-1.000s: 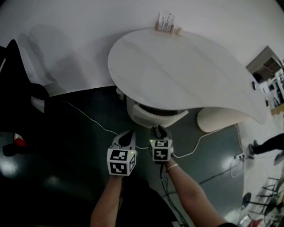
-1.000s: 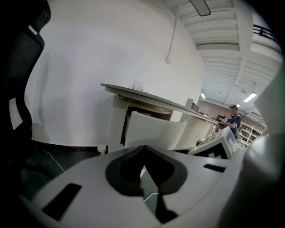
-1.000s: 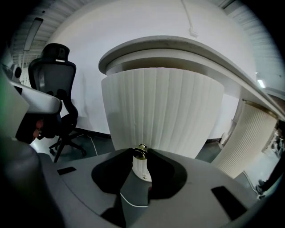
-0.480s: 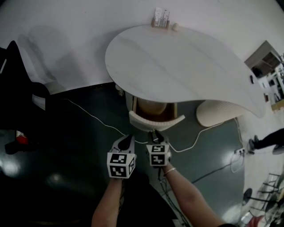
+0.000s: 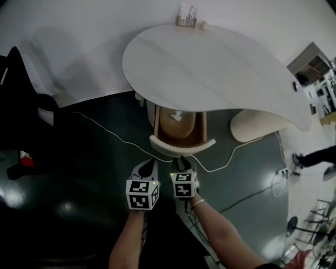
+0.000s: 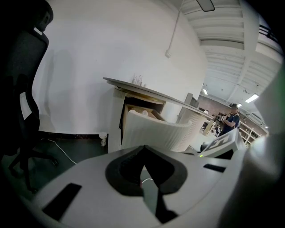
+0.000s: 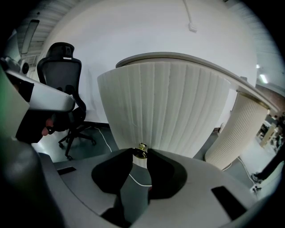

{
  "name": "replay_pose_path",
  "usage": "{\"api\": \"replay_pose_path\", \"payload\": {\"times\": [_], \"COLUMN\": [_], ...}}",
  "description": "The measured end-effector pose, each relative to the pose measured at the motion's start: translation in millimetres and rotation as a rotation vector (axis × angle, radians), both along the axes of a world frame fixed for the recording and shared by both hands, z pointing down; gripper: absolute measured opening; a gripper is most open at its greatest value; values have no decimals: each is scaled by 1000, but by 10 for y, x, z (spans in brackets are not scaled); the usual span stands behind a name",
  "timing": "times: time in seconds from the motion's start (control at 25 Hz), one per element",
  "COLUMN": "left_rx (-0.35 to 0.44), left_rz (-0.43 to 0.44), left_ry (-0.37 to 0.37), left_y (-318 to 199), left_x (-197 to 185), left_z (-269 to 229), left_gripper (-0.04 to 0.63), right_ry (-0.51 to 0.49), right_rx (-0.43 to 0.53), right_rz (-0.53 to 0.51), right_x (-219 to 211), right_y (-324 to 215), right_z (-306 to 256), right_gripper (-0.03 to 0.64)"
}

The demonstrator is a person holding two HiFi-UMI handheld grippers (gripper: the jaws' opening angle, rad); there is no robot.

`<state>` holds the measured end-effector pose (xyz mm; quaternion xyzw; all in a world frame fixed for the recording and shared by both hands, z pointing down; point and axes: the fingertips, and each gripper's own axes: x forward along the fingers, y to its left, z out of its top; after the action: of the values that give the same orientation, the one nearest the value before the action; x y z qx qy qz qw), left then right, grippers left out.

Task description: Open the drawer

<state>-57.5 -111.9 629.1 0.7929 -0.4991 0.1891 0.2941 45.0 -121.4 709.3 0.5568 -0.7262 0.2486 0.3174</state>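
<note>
The right tongs (image 7: 141, 152) are clenched on a small brass knob (image 7: 142, 148), with one pad on each side of it. The knob sits low on the curved, ribbed white front of the drawer (image 7: 169, 107), which fills the view straight ahead of these tongs.

The left tongs (image 6: 143, 148) hang just to the left of the right pair. Their tips are pressed together with nothing between them, and they touch nothing. Below both pairs lies a dark floor (image 5: 94, 173), where a white cable (image 5: 118, 139) runs off to the left of the left tongs.

Beyond the right tongs, the drawer stands pulled out from under the white tabletop (image 5: 220, 68), and its wooden inside is open from above. Something pale lies in it, too small to tell what.

Further ahead and to the right of the right tongs, a ribbed white pedestal (image 5: 257, 128) stands under the tabletop. Well off to the left of the left tongs is a black office chair (image 7: 62, 73).

At the tabletop's far edge, against the white wall (image 5: 79, 31), stand a small holder (image 5: 185, 14) and a little round thing (image 5: 202, 24) beside it. Far off to the right, a person (image 6: 231, 122) stands.
</note>
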Motion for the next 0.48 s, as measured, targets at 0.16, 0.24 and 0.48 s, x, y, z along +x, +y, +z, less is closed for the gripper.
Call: {"api": "replay_pose_path", "payload": {"times": [0.16, 0.24, 0.48], "left_rx": [-13, -18, -35], "left_rz": [-5, -8, -20], "left_ry": [-8, -14, -27], "left_y": [122, 174, 298], "left_x": [-28, -53, -137], "left_z": [12, 22, 15], "left_gripper": [3, 3, 3], "right_ry": [-2, 0, -19], "right_rx": [-23, -34, -66], "right_rz": [9, 10, 30], "right_x": [2, 4, 10], "right_y": [135, 174, 251], "right_z": [17, 23, -19], "right_gripper": [100, 100, 100]}}
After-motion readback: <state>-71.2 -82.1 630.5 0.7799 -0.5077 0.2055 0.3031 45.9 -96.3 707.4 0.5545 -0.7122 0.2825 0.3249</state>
